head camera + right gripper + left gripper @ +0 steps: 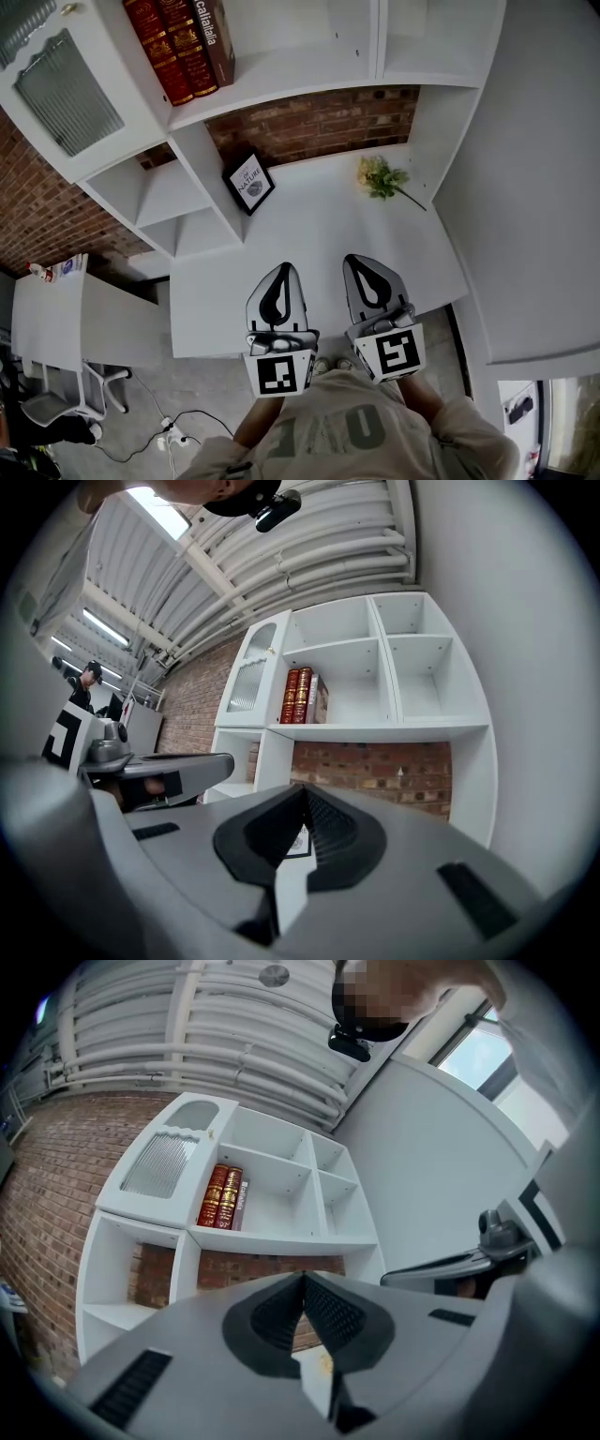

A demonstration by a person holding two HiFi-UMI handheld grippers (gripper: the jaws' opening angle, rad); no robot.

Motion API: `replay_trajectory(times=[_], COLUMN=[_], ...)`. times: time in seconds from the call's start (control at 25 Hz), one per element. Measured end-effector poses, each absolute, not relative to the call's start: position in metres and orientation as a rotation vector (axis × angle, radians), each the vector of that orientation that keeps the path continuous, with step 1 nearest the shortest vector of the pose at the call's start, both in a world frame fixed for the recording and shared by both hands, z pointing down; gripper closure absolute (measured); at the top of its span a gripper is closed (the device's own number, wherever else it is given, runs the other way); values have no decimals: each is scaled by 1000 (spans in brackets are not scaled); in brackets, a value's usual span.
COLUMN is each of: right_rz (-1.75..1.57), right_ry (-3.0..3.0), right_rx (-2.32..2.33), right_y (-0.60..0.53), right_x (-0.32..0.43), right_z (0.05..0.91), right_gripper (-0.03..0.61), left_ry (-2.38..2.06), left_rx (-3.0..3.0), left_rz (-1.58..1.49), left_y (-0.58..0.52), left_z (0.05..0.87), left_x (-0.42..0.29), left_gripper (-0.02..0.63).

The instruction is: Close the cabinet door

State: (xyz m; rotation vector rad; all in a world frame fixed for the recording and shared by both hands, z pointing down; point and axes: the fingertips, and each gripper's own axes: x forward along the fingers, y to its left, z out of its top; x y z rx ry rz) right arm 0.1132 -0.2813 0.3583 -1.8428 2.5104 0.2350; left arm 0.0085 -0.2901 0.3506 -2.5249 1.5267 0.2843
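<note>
left gripper [303, 1277]: fingers pressed together at the tips, nothing between them
right gripper [303, 787]: same, tips meeting, empty
both in head view: left gripper [280, 269] and right gripper [362, 262] side by side over the near edge of the desk [309, 225], pointing at the shelf unit [281, 70], touching nothing
cabinet door [66, 89]: white with a ribbed glass panel, at the upper left of the shelf unit; looks swung out rather than flush; well apart from both grippers
books [183, 42]: two red and one dark, upright in the compartment just right of the door
head view only: framed picture [249, 183] leaning against a shelf divider, flowers [380, 178] lying on the desk near the right wall, chair [56, 403] on the floor at lower left
gripper views only: full front of the shelf unit, ribbed ceiling [234, 1035], brick wall [375, 766] behind the open lower bay
left gripper view extra: the right gripper's side at the right edge, door glass seen square-on
right gripper view extra: the left gripper's side at the left edge, a second person [89, 682] far back on the left
</note>
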Motion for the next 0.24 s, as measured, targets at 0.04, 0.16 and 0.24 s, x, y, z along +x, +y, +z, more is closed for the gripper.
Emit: replay_trajectory(times=[0.04,0.16,0.24], right_rz=[230,216,207], right_ry=[2514,2521,2524], right_rx=[-1842,-1832,-1824], right_y=[-282,-285,-286], right_x=[113,111,110], right_z=[359,361,362], right_gripper=[563,563,563], left_ry=[1535,1564,1578], left_rx=[-2528,-2538,-2546], left_rz=[284,282,281], left_y=[-291,-294,-296], left_z=[352,357,360], left_x=[7,3,1], left_gripper=[600,600,600])
